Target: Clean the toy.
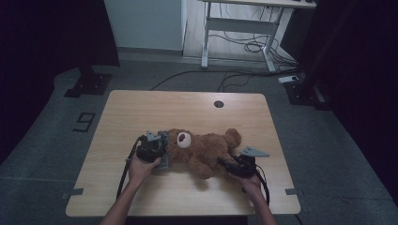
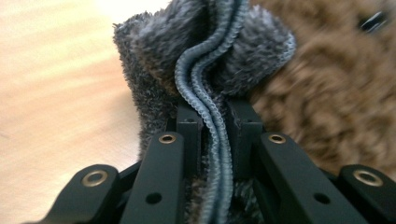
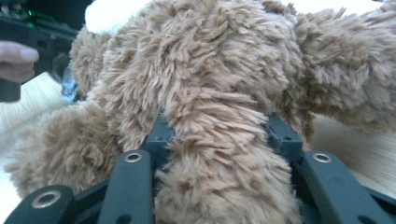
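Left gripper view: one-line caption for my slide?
Left gripper shut on a folded grey fuzzy cloth with ribbed trim, beside the brown teddy bear.

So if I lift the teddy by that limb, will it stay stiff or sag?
Probably sag: the teddy lies sprawled flat on the table, and the limb bulges softly where the right tool pinches it. It looks plush and likely light. The long fur should grip well, though the grey cloth may trail.
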Demonstrator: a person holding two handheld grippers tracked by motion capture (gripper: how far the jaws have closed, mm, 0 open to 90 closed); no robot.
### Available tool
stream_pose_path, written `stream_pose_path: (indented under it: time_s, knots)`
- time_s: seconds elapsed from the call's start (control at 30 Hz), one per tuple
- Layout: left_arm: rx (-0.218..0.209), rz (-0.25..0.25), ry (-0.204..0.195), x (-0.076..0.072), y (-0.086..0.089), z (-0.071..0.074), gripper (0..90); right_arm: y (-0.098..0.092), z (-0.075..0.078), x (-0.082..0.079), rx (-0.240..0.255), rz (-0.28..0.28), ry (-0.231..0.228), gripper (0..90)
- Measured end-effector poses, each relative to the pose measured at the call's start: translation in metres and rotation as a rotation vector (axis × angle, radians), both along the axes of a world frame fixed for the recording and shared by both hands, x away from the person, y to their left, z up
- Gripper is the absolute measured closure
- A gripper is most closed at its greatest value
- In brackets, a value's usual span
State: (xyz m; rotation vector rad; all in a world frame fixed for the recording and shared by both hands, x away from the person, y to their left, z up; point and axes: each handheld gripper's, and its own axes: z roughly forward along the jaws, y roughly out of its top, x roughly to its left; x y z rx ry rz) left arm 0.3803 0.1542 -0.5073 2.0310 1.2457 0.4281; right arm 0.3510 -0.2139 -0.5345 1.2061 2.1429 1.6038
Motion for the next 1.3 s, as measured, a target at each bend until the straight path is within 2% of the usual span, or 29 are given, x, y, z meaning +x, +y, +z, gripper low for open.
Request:
stream_pose_path:
  time_s: [0.03, 0.1, 0.3, 0.43, 0.57, 0.67, 0.9, 1.0, 1.13, 1.2, 1.3]
  knots:
    - [-0.021, -0.001, 0.004, 0.000, 0.001, -0.002, 77.1, 0.000, 0.000, 0.001, 0.001, -0.002, 0.002, 54.8]
    - [-0.036, -0.001, 0.009, 0.004, 0.001, -0.002, 76.9, 0.000, -0.001, 0.002, 0.006, -0.008, 0.001, 55.1]
    - [-0.031, 0.005, 0.000, 0.026, -0.006, 0.005, 76.6, -0.002, -0.003, 0.012, 0.022, -0.043, 0.002, 55.1]
    - [-0.029, 0.003, -0.010, 0.026, -0.006, 0.008, 76.5, -0.006, -0.003, 0.018, 0.025, -0.061, -0.008, 53.3]
    - [-0.028, -0.001, -0.038, 0.013, 0.003, 0.014, 76.2, -0.008, -0.003, 0.017, 0.043, -0.061, -0.007, 48.0]
    - [-0.006, -0.005, -0.053, 0.001, 0.013, 0.018, 76.2, -0.008, -0.001, 0.015, 0.054, -0.068, -0.005, 42.5]
    - [0.010, 0.005, -0.081, -0.034, 0.047, 0.020, 75.6, -0.010, 0.001, 0.011, 0.063, -0.088, -0.005, 36.3]
    - [0.041, 0.018, -0.093, -0.045, 0.061, 0.020, 75.3, -0.012, 0.001, 0.010, 0.062, -0.089, -0.007, 34.7]
    - [0.054, 0.043, -0.083, -0.054, 0.081, 0.017, 75.0, -0.014, 0.001, 0.008, 0.063, -0.088, -0.006, 34.7]
    - [0.057, 0.051, -0.060, -0.057, 0.090, 0.012, 74.6, -0.015, 0.001, 0.007, 0.064, -0.088, -0.002, 34.6]
    - [0.084, 0.057, -0.024, -0.059, 0.096, 0.002, 74.3, -0.015, 0.000, 0.007, 0.064, -0.086, 0.004, 34.6]
